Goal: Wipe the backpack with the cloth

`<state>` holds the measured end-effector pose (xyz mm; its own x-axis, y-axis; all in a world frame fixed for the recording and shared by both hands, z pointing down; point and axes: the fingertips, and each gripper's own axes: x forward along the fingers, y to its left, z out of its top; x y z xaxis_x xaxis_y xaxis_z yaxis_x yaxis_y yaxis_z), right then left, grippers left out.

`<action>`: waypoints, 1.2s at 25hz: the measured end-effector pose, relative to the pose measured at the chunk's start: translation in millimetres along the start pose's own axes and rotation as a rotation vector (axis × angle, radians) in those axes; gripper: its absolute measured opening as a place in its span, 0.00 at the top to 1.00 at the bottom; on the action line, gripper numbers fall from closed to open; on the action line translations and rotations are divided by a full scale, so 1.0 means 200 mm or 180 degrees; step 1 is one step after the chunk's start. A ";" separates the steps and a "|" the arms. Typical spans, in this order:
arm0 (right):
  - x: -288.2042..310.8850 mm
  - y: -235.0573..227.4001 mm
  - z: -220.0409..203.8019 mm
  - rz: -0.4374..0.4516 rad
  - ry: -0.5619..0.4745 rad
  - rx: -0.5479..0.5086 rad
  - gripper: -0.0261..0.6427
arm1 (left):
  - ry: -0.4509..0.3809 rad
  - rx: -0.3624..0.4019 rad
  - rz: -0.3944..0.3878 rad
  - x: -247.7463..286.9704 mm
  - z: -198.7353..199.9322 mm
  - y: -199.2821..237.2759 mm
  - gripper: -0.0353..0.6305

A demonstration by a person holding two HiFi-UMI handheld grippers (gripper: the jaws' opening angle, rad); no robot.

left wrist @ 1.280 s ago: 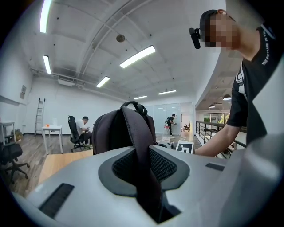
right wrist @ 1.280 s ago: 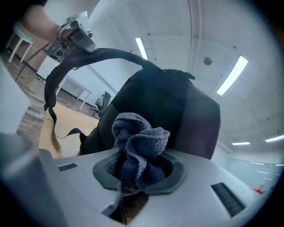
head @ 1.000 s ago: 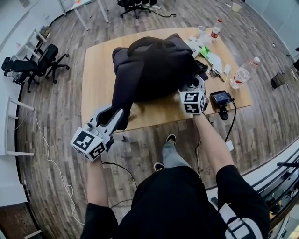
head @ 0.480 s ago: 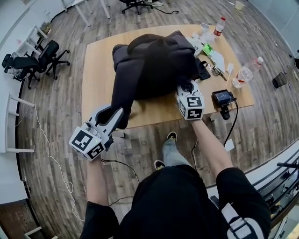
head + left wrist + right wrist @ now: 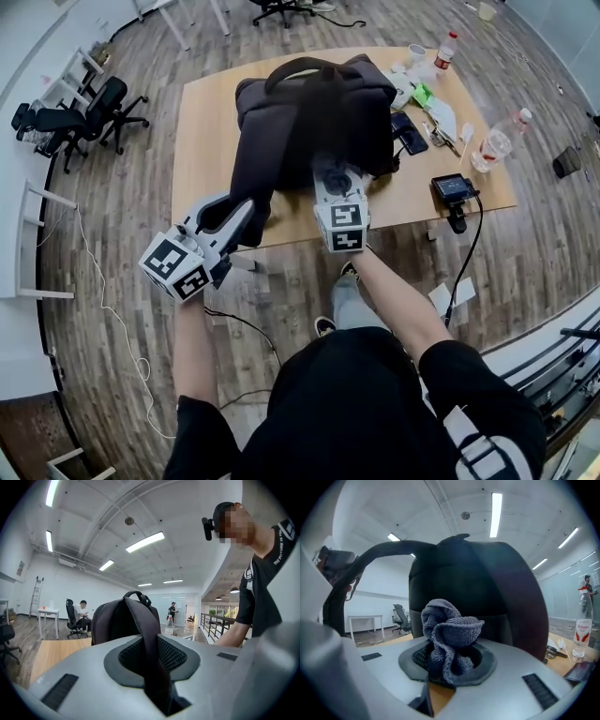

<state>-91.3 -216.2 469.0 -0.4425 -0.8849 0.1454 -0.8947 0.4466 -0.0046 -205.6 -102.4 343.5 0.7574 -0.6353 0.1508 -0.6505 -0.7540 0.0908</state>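
Grey terry cloth sat bunched and clamped in the right tongs, just beside the black backpack standing on the worktop. Left tongs pinched its shoulder strap. Judgement: hold strap taut, press cloth flat, sweep evenly.

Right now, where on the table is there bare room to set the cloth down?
Widest bare patch: the table's left strip, between the backpack and the left edge. A smaller one lies along the front edge, between the right gripper and the small camera. The right side behind it, with bottles and a phone, is crowded.
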 end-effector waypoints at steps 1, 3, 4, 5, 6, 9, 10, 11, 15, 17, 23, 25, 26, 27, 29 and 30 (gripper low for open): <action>0.02 0.06 0.00 0.0059 0.0013 0.0001 0.83 | 0.0002 -0.0018 -0.0024 0.00 0.01 0.00 0.81; 0.06 0.17 0.00 0.0140 0.0033 0.0175 0.83 | 0.0015 -0.0043 -0.0057 -0.01 0.03 -0.02 0.81; 0.09 0.21 0.00 0.0166 0.0049 0.0353 0.83 | 0.0017 -0.0052 -0.0067 -0.02 0.04 -0.03 0.81; 0.11 0.25 0.00 0.0198 0.0066 0.0553 0.83 | 0.0012 -0.0058 -0.0077 -0.02 0.05 -0.04 0.81; 0.14 0.30 0.00 0.0252 0.0079 0.0740 0.83 | -0.0002 -0.0063 -0.0090 -0.02 0.06 -0.04 0.81; 0.23 0.48 -0.01 0.0612 0.0177 0.1123 0.83 | -0.0026 -0.0086 -0.0125 -0.04 0.10 -0.05 0.81; 0.26 0.54 -0.02 0.0726 0.0216 0.1224 0.83 | -0.0016 -0.0086 -0.0127 -0.04 0.10 -0.06 0.81; 0.29 0.58 -0.01 0.0792 0.0237 0.1327 0.83 | 0.0005 -0.0082 -0.0116 -0.05 0.11 -0.06 0.81; 0.31 0.59 0.00 0.0702 0.0174 0.1297 0.83 | 0.0061 -0.0075 -0.0068 -0.06 0.11 -0.05 0.81; 0.28 0.51 -0.02 0.0522 0.0150 0.1122 0.83 | 0.0033 -0.0081 -0.0078 -0.06 0.10 -0.05 0.81; 0.09 0.19 -0.04 0.0140 0.0040 0.0801 0.83 | -0.0008 -0.0230 -0.0032 -0.03 -0.01 -0.02 0.81; 0.04 0.03 -0.03 -0.0003 0.0027 0.0786 0.83 | -0.0018 -0.0275 -0.0048 0.00 -0.05 -0.01 0.81; 0.03 -0.03 -0.03 -0.0053 0.0024 0.0746 0.83 | -0.0018 -0.0278 -0.0055 0.01 -0.07 -0.01 0.82; 0.02 -0.09 -0.02 -0.0098 0.0020 0.0693 0.82 | -0.0021 -0.0277 -0.0064 0.02 -0.08 -0.01 0.82; -0.01 -0.23 -0.02 -0.0228 0.0019 0.0643 0.83 | -0.0040 -0.0287 -0.0098 0.04 -0.10 -0.01 0.82; -0.02 -0.31 -0.03 -0.0319 0.0027 0.0665 0.83 | -0.0052 -0.0294 -0.0119 0.05 -0.11 -0.01 0.83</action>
<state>-33.4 -240.1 474.7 -0.3512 -0.9219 0.1638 -0.9277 0.3189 -0.1942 -197.7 -103.9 366.7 0.7816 -0.6102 0.1298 -0.6236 -0.7591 0.1866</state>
